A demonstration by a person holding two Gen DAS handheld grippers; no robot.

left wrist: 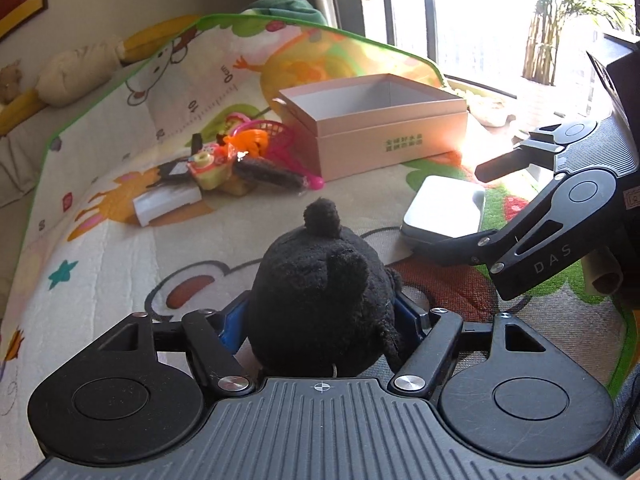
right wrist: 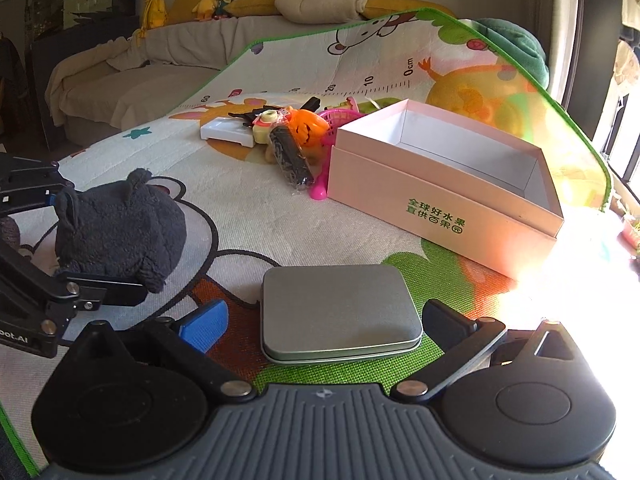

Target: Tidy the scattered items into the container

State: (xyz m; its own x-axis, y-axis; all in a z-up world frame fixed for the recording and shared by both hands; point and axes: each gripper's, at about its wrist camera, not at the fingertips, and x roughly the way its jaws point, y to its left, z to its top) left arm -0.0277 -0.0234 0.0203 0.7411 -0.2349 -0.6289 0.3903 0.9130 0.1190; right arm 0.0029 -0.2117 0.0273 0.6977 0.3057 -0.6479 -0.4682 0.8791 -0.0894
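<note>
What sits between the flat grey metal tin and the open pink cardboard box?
Nothing: only bare play mat separates the flat grey metal tin from the open pink cardboard box, shown clearly in the right wrist view.

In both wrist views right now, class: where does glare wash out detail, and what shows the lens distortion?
Left wrist: window light bleaches the upper right, flaring past the pink box. Right wrist: glare whites out the right edge beside the box's near corner; the play mat edge bows, showing fisheye curvature.
</note>
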